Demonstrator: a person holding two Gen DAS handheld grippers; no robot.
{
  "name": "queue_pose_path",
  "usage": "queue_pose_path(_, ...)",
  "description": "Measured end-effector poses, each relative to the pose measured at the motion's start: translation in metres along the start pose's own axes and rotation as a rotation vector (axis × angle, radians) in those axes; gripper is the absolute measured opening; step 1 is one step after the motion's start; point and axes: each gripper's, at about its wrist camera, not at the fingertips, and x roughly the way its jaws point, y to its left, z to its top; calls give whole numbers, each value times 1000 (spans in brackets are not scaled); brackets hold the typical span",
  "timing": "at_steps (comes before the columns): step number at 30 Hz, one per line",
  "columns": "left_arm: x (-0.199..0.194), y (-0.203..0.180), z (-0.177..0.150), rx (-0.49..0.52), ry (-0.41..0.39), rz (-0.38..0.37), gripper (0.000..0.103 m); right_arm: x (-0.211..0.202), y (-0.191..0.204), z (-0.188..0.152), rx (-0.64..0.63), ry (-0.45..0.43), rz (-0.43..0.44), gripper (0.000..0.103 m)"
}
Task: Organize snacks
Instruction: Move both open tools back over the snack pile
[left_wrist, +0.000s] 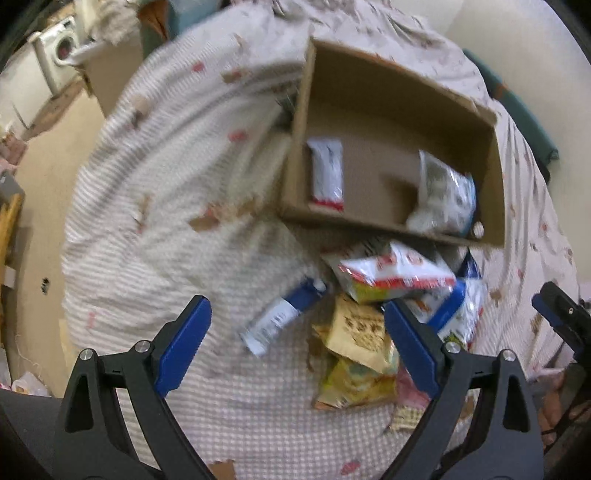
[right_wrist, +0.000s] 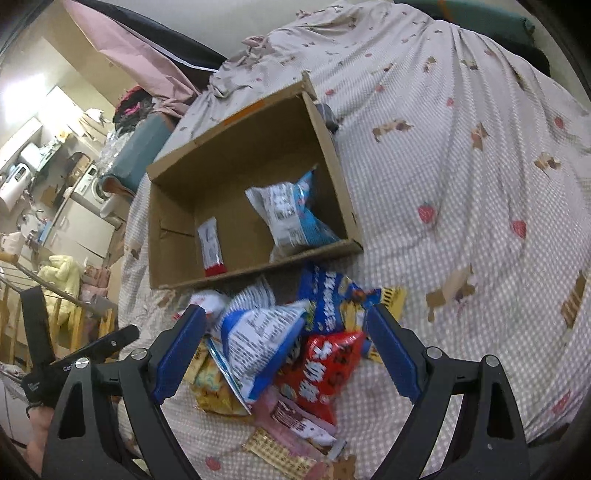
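An open cardboard box (left_wrist: 491, 177) (right_wrist: 236, 122) lies on a checked bedspread. Inside it are a white-and-red bar (left_wrist: 327, 173) (right_wrist: 211, 245) and a white-and-blue bag (left_wrist: 443, 197) (right_wrist: 295, 214). A pile of snack packets lies in front of the box: a white-and-red bag (left_wrist: 395, 273), a blue-and-white stick pack (left_wrist: 280, 317), yellow packets (left_wrist: 358, 354), a white-and-blue bag (right_wrist: 258, 339), a red bag (right_wrist: 325, 373) and a blue bag (right_wrist: 328, 295). My left gripper (left_wrist: 297, 321) is open and empty above the pile. My right gripper (right_wrist: 286, 325) is open and empty, its fingers either side of the white-and-blue and red bags.
The bedspread (left_wrist: 166, 184) (right_wrist: 461, 166) covers a bed. A washing machine (left_wrist: 59, 55) and cluttered floor lie beyond the bed's left edge. A wooden rack (right_wrist: 55, 306) stands at the left. The other gripper shows at the right edge (left_wrist: 561, 310).
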Motion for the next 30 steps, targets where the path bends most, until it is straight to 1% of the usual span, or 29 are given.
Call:
queue_pose_path(3, 14, -17, -5, 54, 47, -31, 88, -1, -4, -7, 4, 13, -9, 91)
queue_pose_path(6, 29, -32, -11, 104, 95, -42, 81, -3, -9, -11, 5, 18, -25, 91)
queue_pose_path(8, 39, -42, -13, 141, 108, -33, 78, -6, -14, -13, 7, 20, -34, 91)
queue_pose_path(10, 49, -52, -14, 181, 115, -27, 71, -7, -17, -14, 10, 21, -44, 91)
queue_pose_path(11, 54, -56, -14, 199, 124, -24, 69, -7, -19, -15, 13, 24, -49, 91)
queue_pose_path(13, 65, -61, -15, 219, 142, -17, 63, -7, -22, -16, 15, 28, -57, 91)
queue_pose_path(15, 73, -63, -16, 216, 157, -22, 61, -7, -24, -16, 12, 31, -64, 91)
queue_pose_path(17, 74, -63, -16, 207, 153, -42, 51, -8, -24, -17, 5, 31, -70, 91)
queue_pose_path(19, 74, -68, -18, 221, 155, -60, 45, -7, -23, -17, 4, 31, -71, 91)
queue_pose_path(20, 73, -71, -20, 236, 154, -61, 43, -7, -23, -16, 3, 33, -70, 91)
queue_pose_path(21, 73, -73, -21, 248, 151, -61, 36, -6, -22, -16, 2, 34, -69, 91)
queue_pose_path(24, 67, -80, -27, 272, 140, -62, 27, -2, -17, -14, -9, 40, -64, 91)
queue_pose_path(28, 49, -75, -33, 263, 130, -88, 21, 1, -12, -14, -22, 51, -47, 91)
queue_pose_path(30, 33, -74, -37, 250, 126, -117, 20, 2, -12, -14, -18, 57, -31, 91)
